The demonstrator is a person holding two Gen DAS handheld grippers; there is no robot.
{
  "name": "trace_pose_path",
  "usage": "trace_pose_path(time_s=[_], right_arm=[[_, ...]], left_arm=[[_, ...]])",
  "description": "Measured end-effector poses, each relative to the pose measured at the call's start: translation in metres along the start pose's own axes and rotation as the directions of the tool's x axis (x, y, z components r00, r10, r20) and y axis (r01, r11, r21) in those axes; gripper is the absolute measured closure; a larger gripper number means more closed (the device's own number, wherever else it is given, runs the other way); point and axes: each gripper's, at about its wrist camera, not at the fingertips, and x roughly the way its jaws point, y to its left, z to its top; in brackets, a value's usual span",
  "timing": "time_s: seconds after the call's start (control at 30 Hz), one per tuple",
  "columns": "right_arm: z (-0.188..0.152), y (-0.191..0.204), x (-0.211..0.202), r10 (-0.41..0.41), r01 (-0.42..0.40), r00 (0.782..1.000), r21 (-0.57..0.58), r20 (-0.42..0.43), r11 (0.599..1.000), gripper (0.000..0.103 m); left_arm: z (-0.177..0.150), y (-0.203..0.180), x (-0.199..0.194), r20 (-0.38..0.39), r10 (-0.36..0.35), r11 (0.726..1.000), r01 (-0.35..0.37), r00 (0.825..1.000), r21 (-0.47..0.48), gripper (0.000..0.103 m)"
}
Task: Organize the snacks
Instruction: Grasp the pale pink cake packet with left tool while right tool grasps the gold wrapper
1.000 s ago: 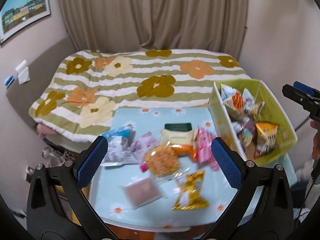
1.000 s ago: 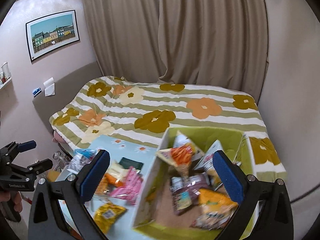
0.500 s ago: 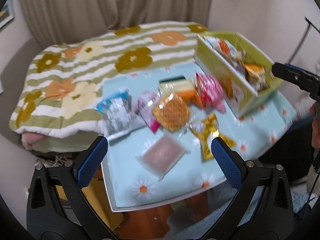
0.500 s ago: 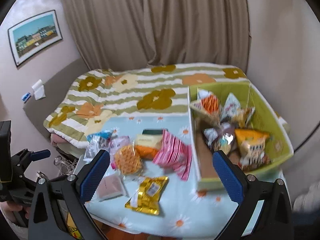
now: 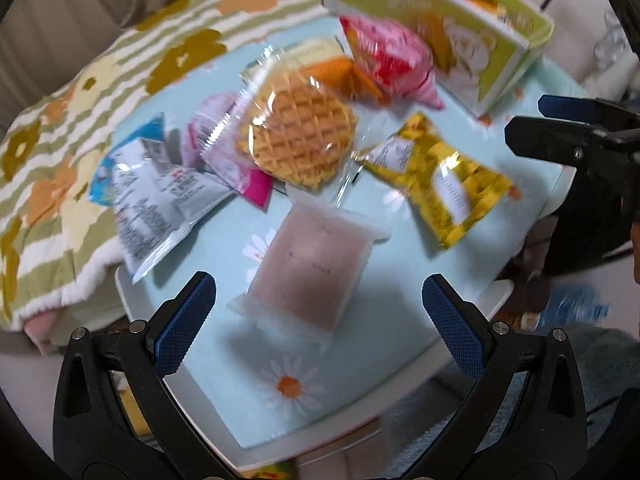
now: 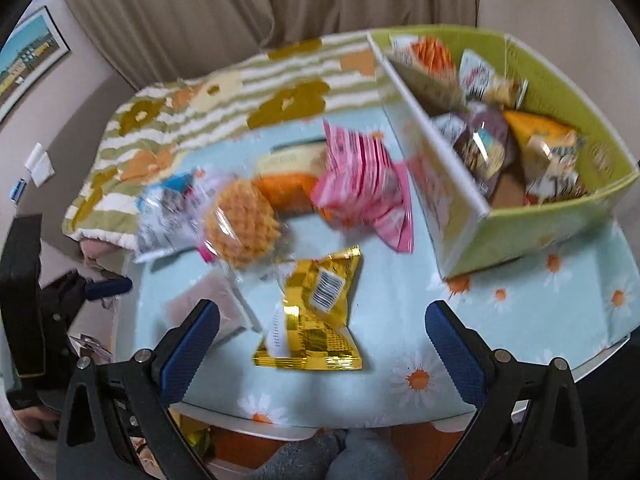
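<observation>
With both jaws spread empty, the left gripper should descend squarely over the pale pink packet at twelve o'clock, clear of the waffle; the right gripper faces the gold packet.

Gold snack packet: I see a barcode and white labels, too blurred to read.
White-and-blue packet: I see fine print, illegible.
Green box: I read nothing.

A home bedroom. A bed with a flowered, striped blanket stands before drawn curtains. A framed picture hangs on the wall.
</observation>
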Motion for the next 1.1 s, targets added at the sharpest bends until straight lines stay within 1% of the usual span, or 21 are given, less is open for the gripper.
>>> trace_pose_path(time_s=[0.2, 0.3, 0.4, 0.43, 0.53, 0.57, 0.63, 0.7, 0.77, 0.83, 0.9, 1.0, 1.1], right_arm=[[-0.005, 0.007, 0.036, -0.025, 0.023, 0.998, -0.036, -0.053, 0.999, 0.001], [-0.006, 0.007, 0.048, -0.033, 0.029, 0.996, -0.049, -0.078, 0.998, 0.001], [-0.006, 0.007, 0.055, -0.032, 0.027, 0.995, -0.05, -0.091, 0.998, 0.001], [-0.006, 0.006, 0.057, -0.03, 0.025, 0.995, -0.053, -0.093, 0.998, 0.001], [-0.005, 0.007, 0.064, -0.033, 0.026, 0.994, -0.062, -0.107, 0.998, 0.001], [-0.004, 0.007, 0.065, -0.032, 0.025, 0.993, -0.062, -0.111, 0.998, 0.001], [-0.004, 0.007, 0.067, -0.035, 0.028, 0.992, -0.06, -0.119, 0.998, 0.001], [-0.003, 0.008, 0.071, -0.036, 0.028, 0.991, -0.061, -0.127, 0.998, 0.001], [-0.002, 0.009, 0.072, -0.035, 0.027, 0.991, -0.064, -0.13, 0.998, 0.001], [-0.001, 0.013, 0.075, -0.044, 0.035, 0.99, -0.071, -0.132, 0.997, 0.001], [0.002, 0.013, 0.079, -0.05, 0.04, 0.989, -0.073, -0.14, 0.997, 0.001], [0.002, 0.013, 0.082, -0.06, 0.05, 0.986, -0.069, -0.154, 0.996, 0.001], [0.002, 0.01, 0.084, -0.051, 0.043, 0.986, -0.058, -0.159, 0.997, 0.002]], left_arm=[[0.006, 0.001, 0.037, -0.071, -0.003, 0.997, 0.008, 0.997, 0.078, 0.001], [0.007, 0.004, 0.048, -0.092, -0.009, 0.996, 0.017, 0.996, 0.085, 0.002], [0.009, 0.006, 0.057, -0.108, -0.029, 0.996, 0.038, 0.994, 0.077, 0.005], [0.01, 0.007, 0.06, -0.112, -0.034, 0.996, 0.042, 0.993, 0.076, 0.008], [0.01, 0.008, 0.067, -0.122, -0.038, 0.996, 0.047, 0.992, 0.079, 0.022], [0.01, 0.008, 0.068, -0.125, -0.041, 0.995, 0.052, 0.991, 0.083, 0.025], [0.01, 0.007, 0.072, -0.134, -0.047, 0.994, 0.059, 0.99, 0.089, 0.027], [0.009, 0.004, 0.073, -0.131, -0.038, 0.993, 0.052, 0.991, 0.104, 0.028], [0.009, 0.003, 0.072, -0.128, -0.031, 0.992, 0.046, 0.991, 0.115, 0.034], [0.008, 0.0, 0.072, -0.125, -0.031, 0.992, 0.046, 0.992, 0.118, 0.036], [0.007, -0.001, 0.07, -0.126, -0.036, 0.993, 0.05, 0.991, 0.107, 0.036], [0.006, 0.002, 0.066, -0.132, -0.056, 0.996, 0.065, 0.99, 0.063, 0.037], [0.002, 0.004, 0.063, -0.135, -0.073, 0.996, 0.08, 0.988, 0.045, 0.038]])
